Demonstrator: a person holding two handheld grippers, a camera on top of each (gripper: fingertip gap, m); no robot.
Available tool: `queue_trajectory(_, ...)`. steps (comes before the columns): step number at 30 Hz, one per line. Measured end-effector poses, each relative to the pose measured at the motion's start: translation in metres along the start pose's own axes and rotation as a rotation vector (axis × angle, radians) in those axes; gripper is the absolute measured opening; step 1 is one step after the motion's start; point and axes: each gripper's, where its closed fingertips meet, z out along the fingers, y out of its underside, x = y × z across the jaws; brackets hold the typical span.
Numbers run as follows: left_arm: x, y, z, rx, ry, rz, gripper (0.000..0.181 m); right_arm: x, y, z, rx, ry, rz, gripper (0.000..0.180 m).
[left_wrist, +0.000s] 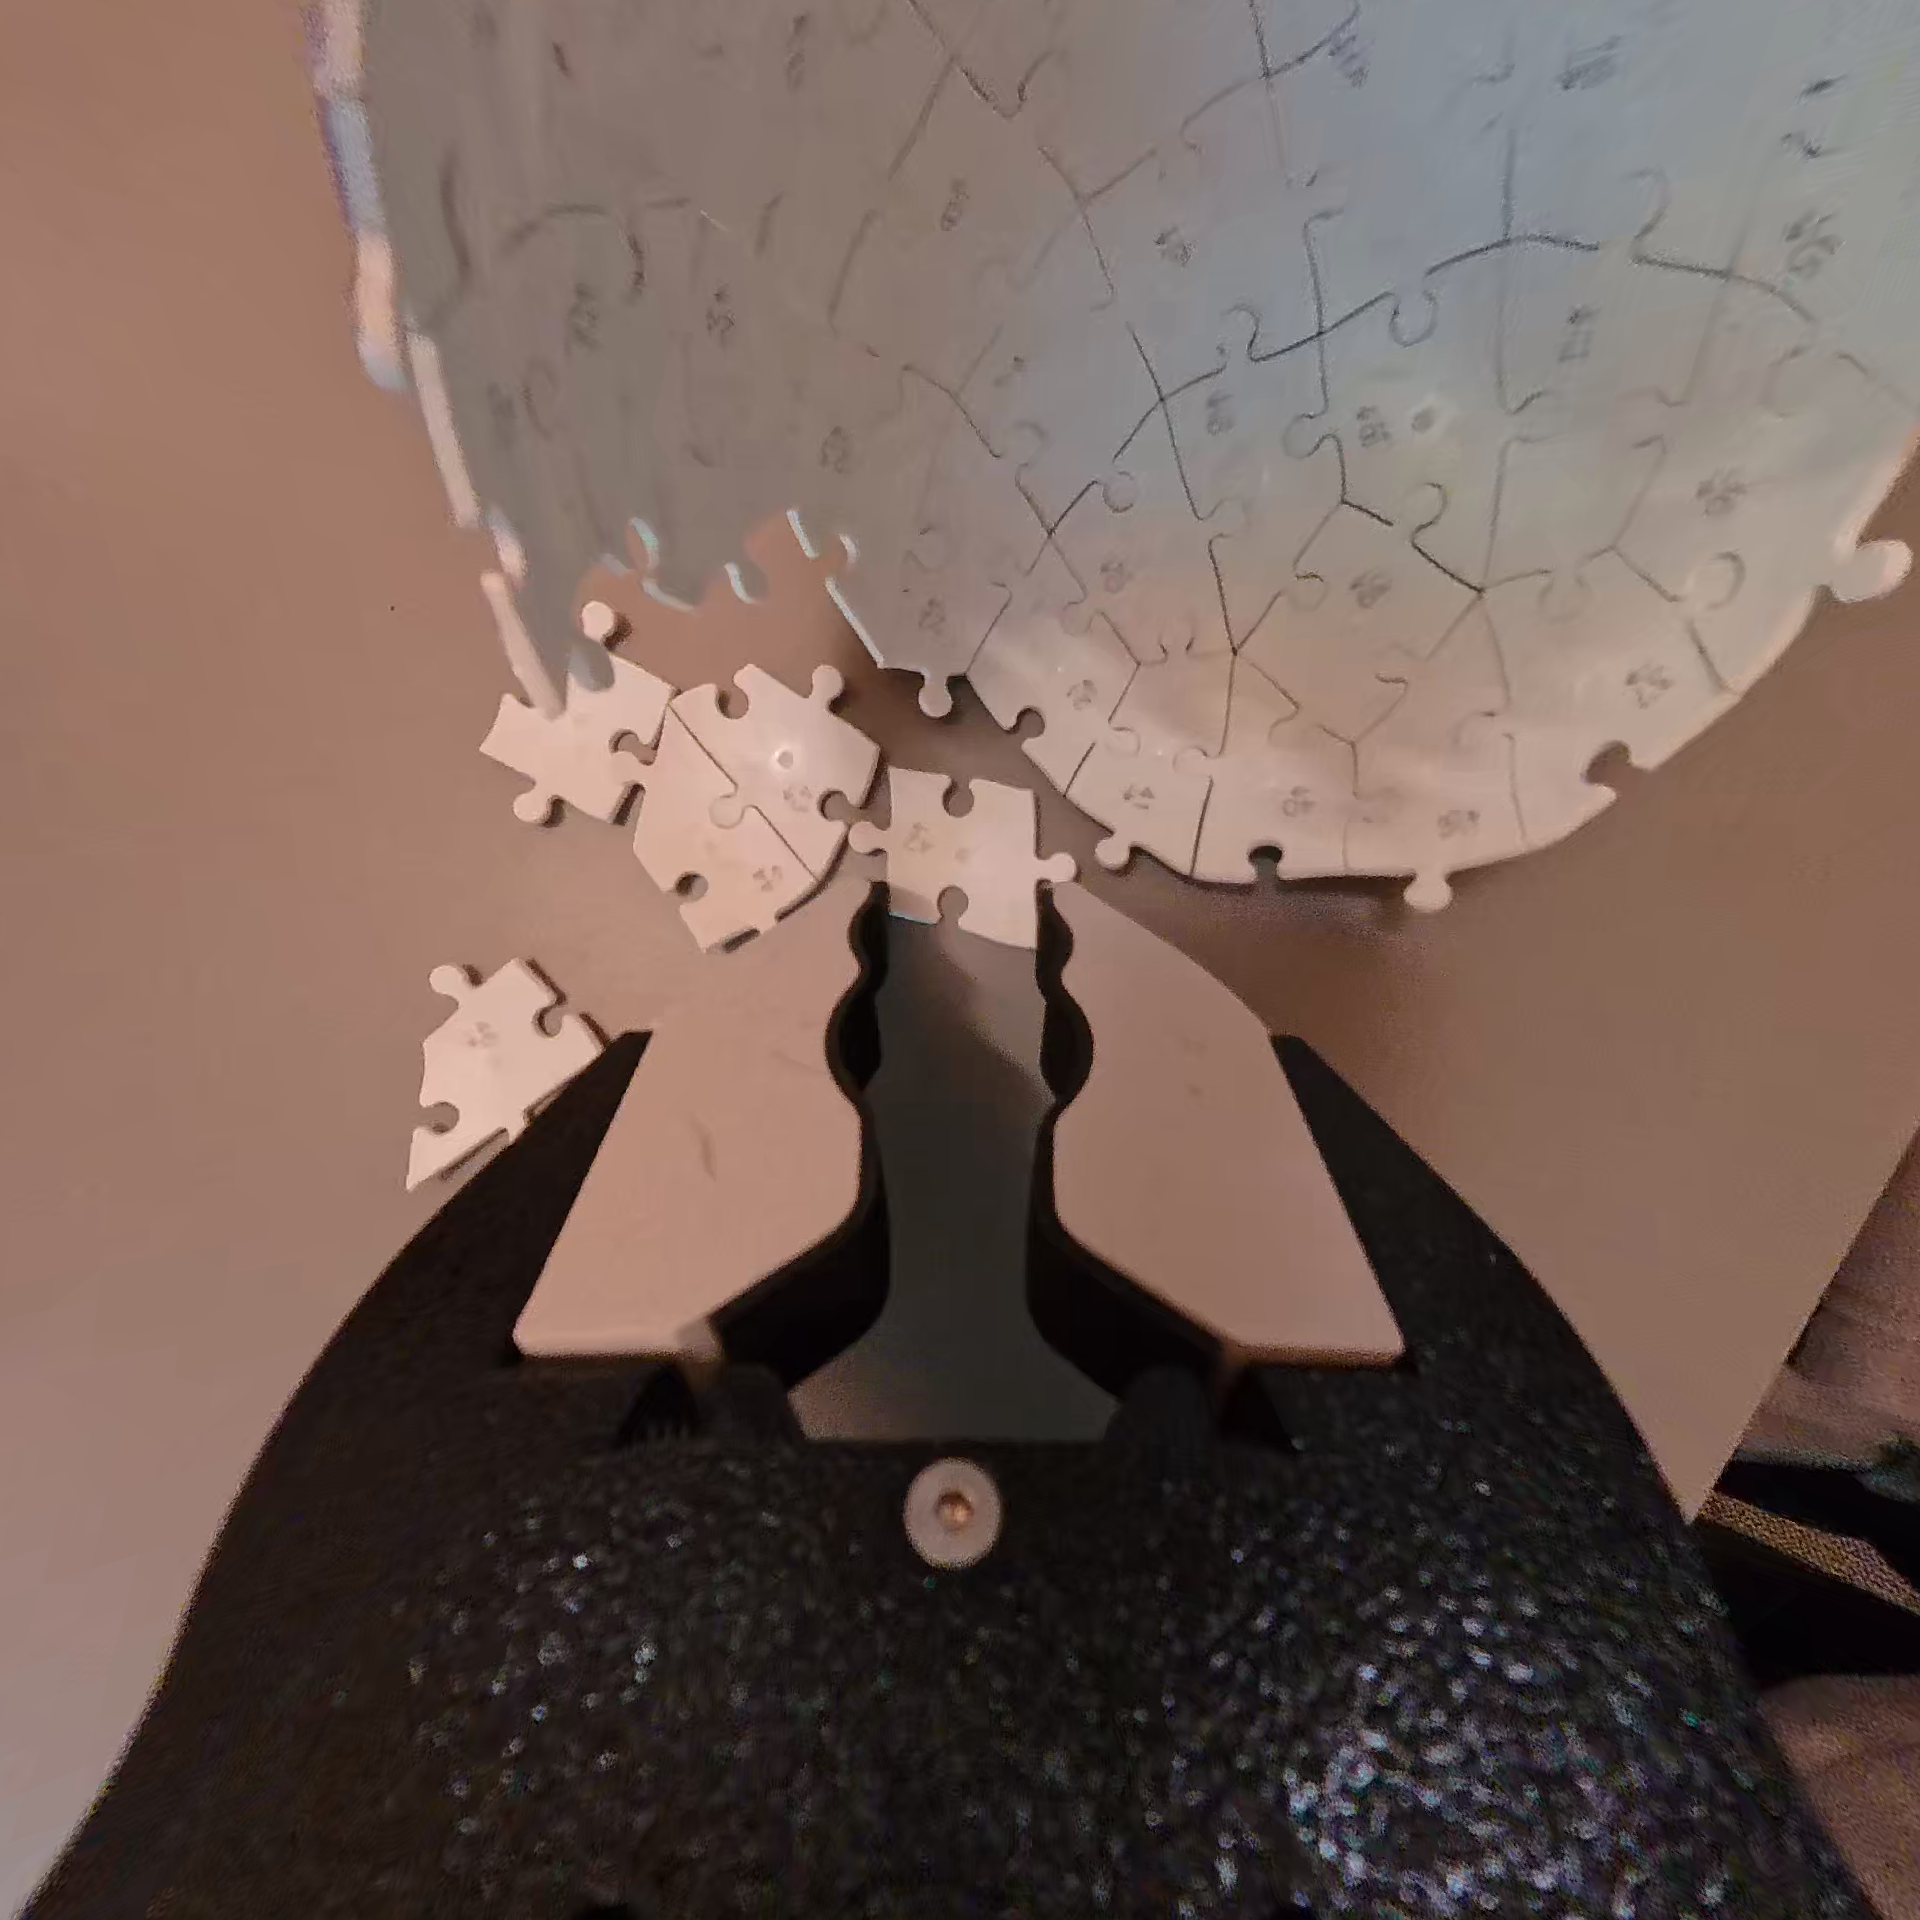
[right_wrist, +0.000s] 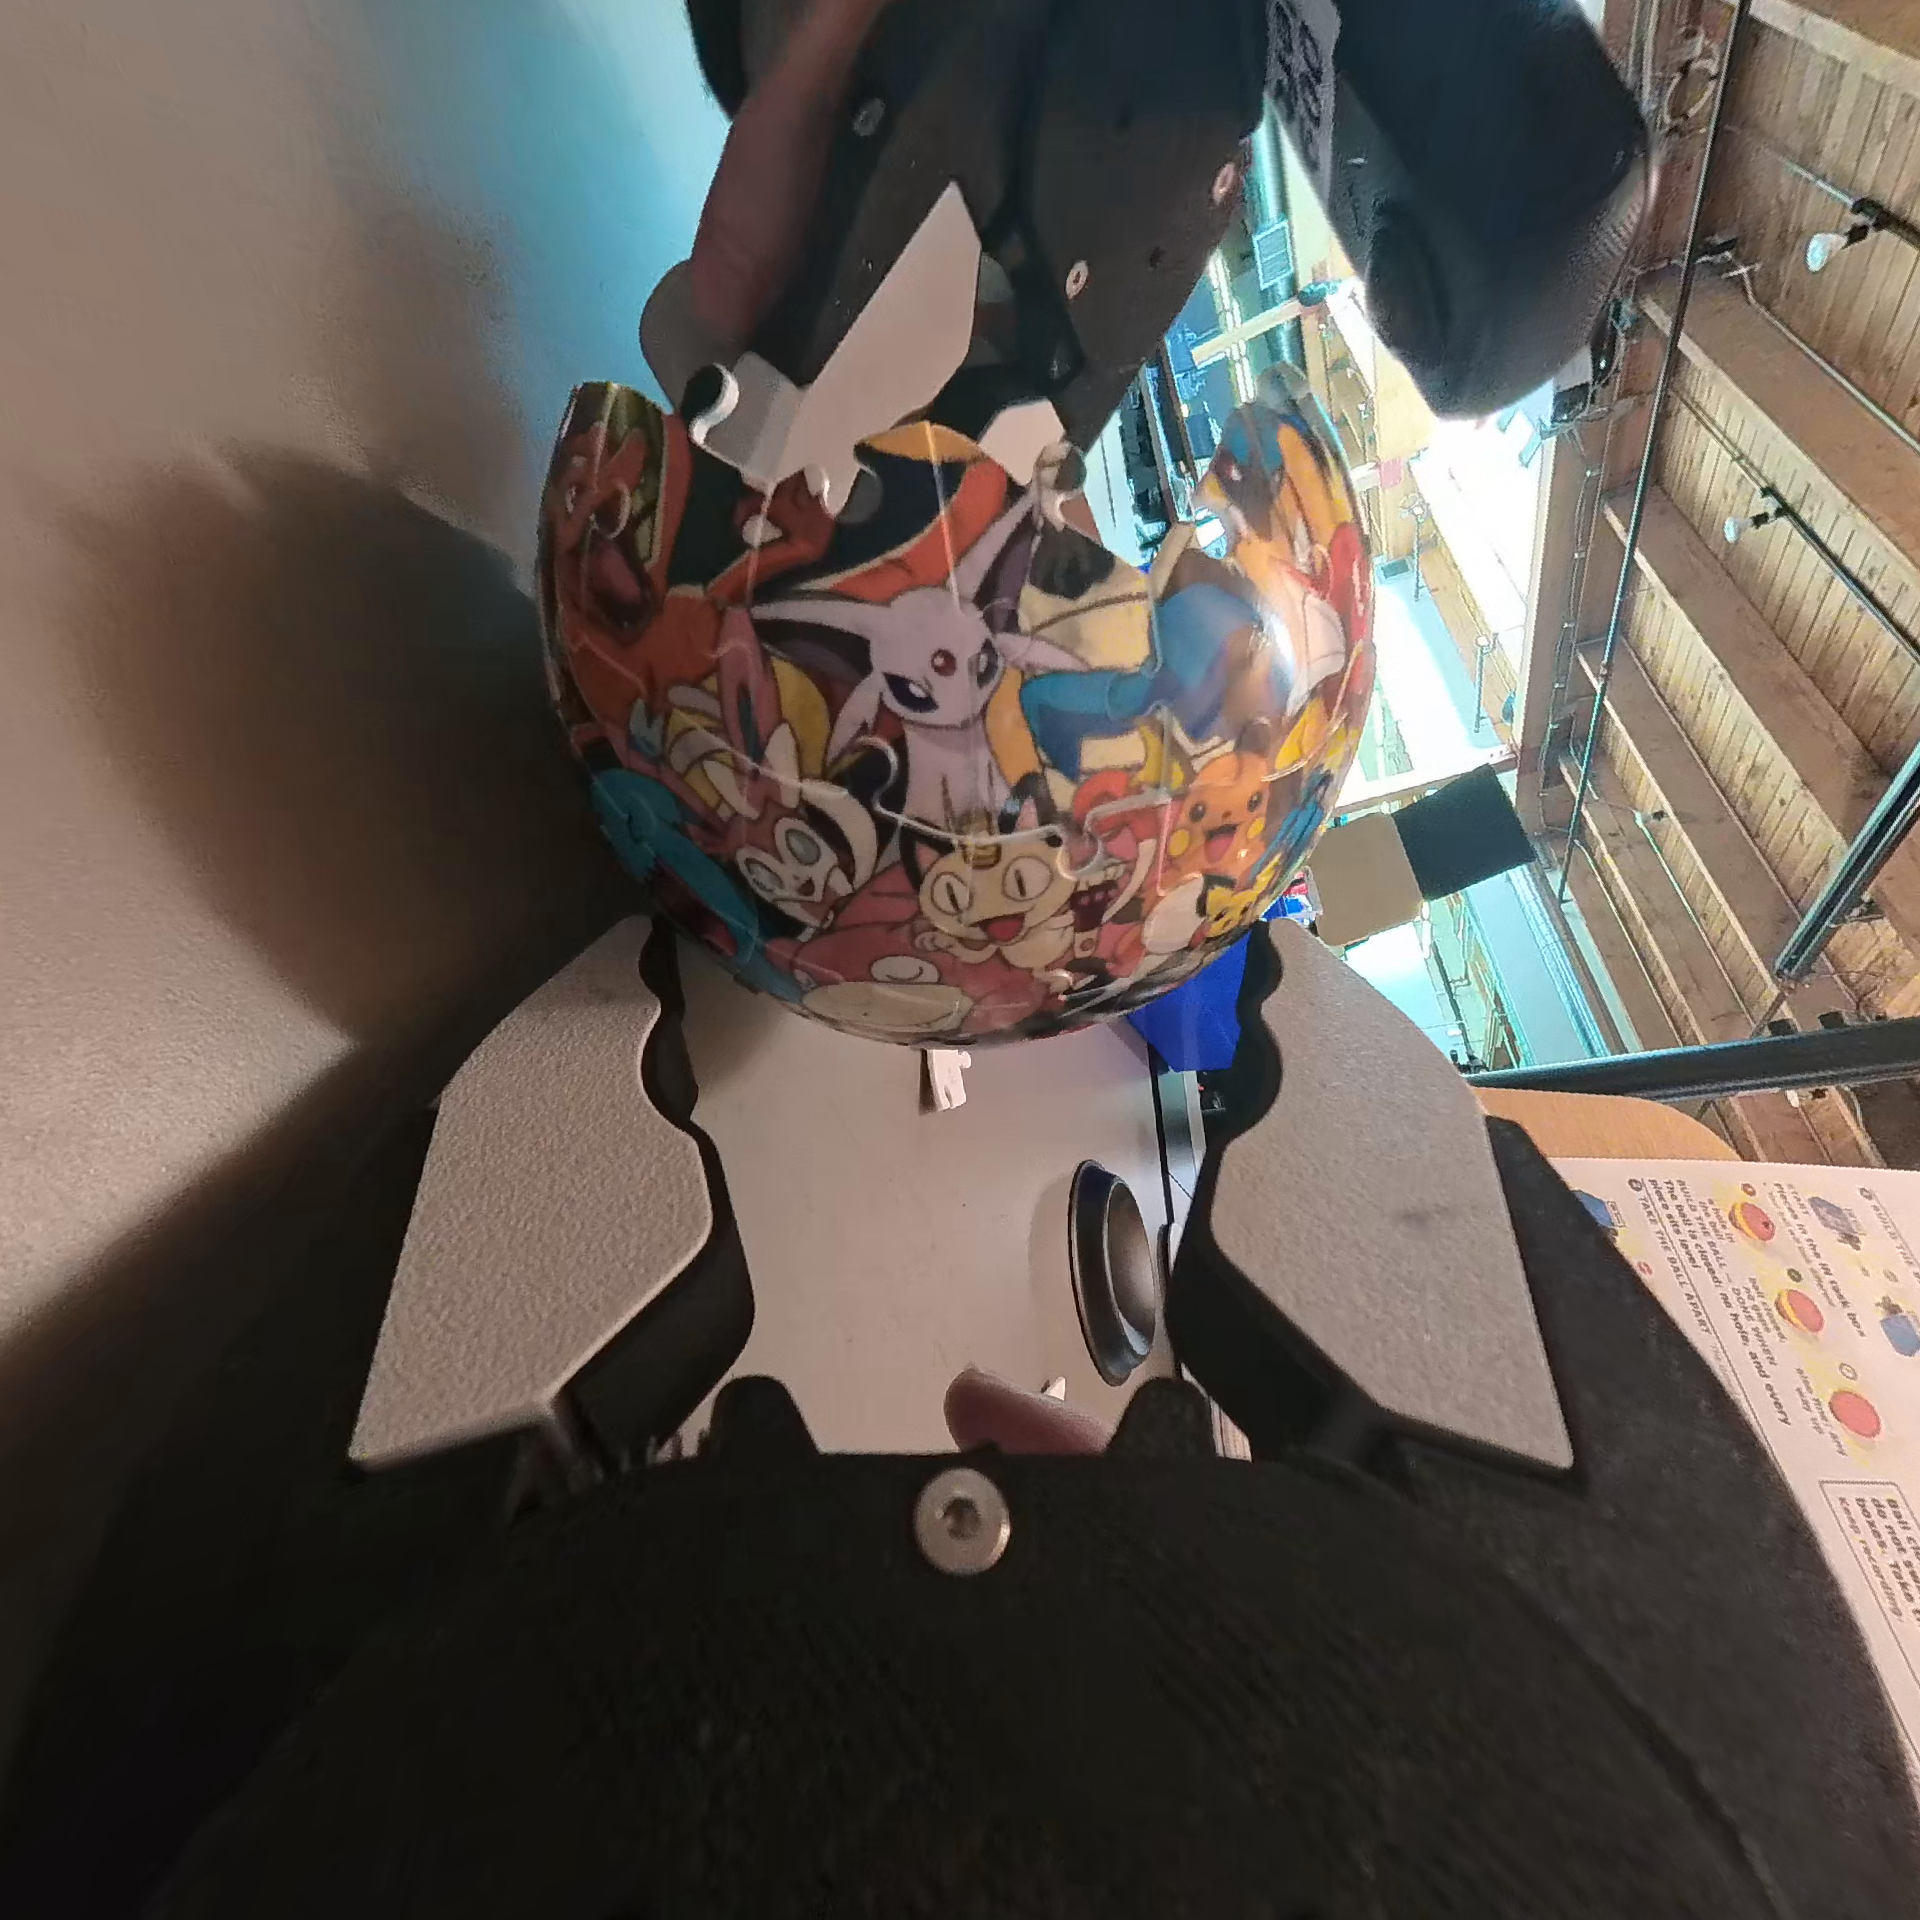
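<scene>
One puzzle piece (left_wrist: 964, 864) pinched between left jaws.

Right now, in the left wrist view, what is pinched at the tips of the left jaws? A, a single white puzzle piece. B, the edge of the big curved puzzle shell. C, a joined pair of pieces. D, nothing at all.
A: the left gripper has its jaws closed on a single white puzzle piece, apart from the joined pair and the curved puzzle shell on the tan table.
</scene>
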Motion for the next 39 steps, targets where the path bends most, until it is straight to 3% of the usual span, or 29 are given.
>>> queue_trajectory(1,0.001,0.001,-0.002,0.006,0.012,0.004,0.026,0.0,0.0,0.0,0.001,0.0,0.0,0.101)
queue_trajectory(7,0.017,0.001,-0.025,0.047,0.055,0.157,0.026,0.001,-0.005,0.001,0.011,-0.008,0.005,0.102)
queue_trajectory(12,0.016,0.004,-0.023,-0.052,0.024,0.36,0.026,0.001,-0.003,0.003,0.0,-0.029,-0.002,0.101)
queue_trajectory(19,0.02,0.009,-0.016,-0.116,0.107,0.453,0.026,0.001,-0.005,0.007,-0.025,-0.046,-0.013,0.101)
queue_trajectory(28,0.022,0.02,-0.016,-0.122,0.098,0.446,0.026,0.006,-0.015,0.011,-0.026,-0.035,-0.027,0.098)
queue_trajectory(39,0.013,0.012,-0.036,0.068,0.05,0.193,0.035,0.004,-0.016,0.008,-0.021,-0.034,-0.016,0.099)
